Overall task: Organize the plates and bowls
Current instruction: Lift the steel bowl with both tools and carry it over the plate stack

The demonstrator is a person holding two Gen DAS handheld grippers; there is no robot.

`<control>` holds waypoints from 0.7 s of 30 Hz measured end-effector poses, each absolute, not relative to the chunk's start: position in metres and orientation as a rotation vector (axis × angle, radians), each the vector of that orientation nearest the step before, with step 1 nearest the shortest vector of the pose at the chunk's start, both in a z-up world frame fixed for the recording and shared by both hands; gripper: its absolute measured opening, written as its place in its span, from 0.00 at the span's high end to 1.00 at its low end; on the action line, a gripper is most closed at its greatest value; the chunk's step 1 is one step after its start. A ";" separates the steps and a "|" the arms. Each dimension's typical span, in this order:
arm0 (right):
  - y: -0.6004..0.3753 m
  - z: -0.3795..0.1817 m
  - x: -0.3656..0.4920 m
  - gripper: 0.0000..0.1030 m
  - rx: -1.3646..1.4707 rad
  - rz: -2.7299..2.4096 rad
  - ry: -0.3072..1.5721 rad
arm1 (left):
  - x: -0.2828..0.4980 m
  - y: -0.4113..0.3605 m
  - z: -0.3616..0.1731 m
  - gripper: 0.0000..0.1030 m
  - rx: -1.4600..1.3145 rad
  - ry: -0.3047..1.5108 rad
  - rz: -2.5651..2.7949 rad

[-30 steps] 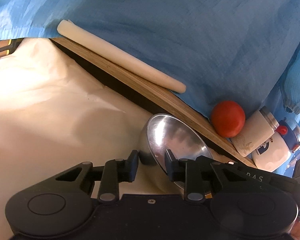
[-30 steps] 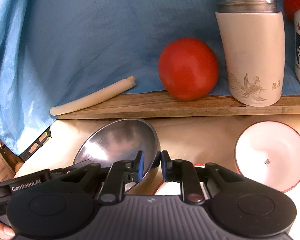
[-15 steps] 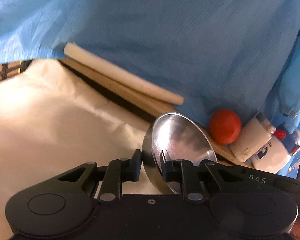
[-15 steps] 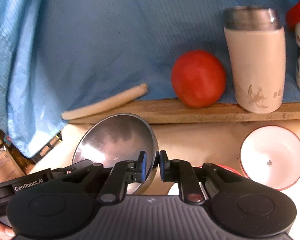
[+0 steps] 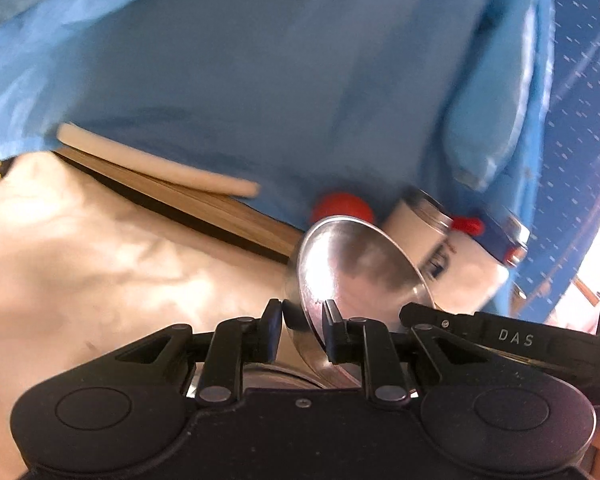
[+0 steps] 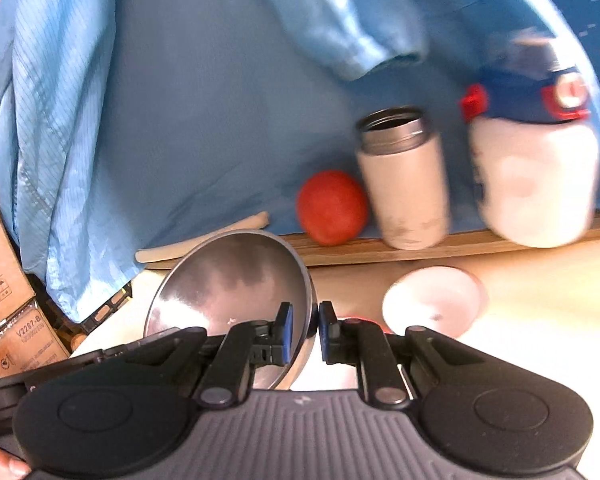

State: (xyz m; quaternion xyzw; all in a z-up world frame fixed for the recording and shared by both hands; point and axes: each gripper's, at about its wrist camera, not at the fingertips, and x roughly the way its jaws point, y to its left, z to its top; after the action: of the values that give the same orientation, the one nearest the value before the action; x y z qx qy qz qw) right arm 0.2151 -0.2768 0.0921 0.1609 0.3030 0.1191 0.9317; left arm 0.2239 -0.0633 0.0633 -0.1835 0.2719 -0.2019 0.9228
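Both tongs pinching 1 steel bowl (image 6: 236,288): left tongs (image 5: 300,330) on near rim, right tongs (image 6: 303,330) on opposite rim. Bowl tilted, clear of surface (image 5: 80,264). 2-point grip likely stops swing. White bowl (image 6: 432,300) ahead-right of right tongs, probable stacking target.

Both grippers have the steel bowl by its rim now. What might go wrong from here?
1. The steel bowl is pinched only at its thin rim by the left gripper and right gripper; it may slip.
2. The white bowl sits nearby; a swing might hit it.
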 end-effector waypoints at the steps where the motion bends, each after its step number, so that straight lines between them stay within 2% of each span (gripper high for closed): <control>1: -0.281 0.093 0.207 0.85 0.328 0.236 0.619 | 0.221 -0.068 0.063 0.79 -0.377 0.565 -0.429; 21: -0.345 0.076 0.112 0.85 0.311 0.085 0.705 | 0.160 -0.136 0.036 0.78 -0.298 0.710 -0.599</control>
State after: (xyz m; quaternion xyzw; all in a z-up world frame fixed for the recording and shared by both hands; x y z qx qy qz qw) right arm 0.1123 -0.3454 0.0759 0.1516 0.3439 0.0414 0.9258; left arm 0.1601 -0.1362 0.0356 -0.1432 0.3412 -0.2878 0.8833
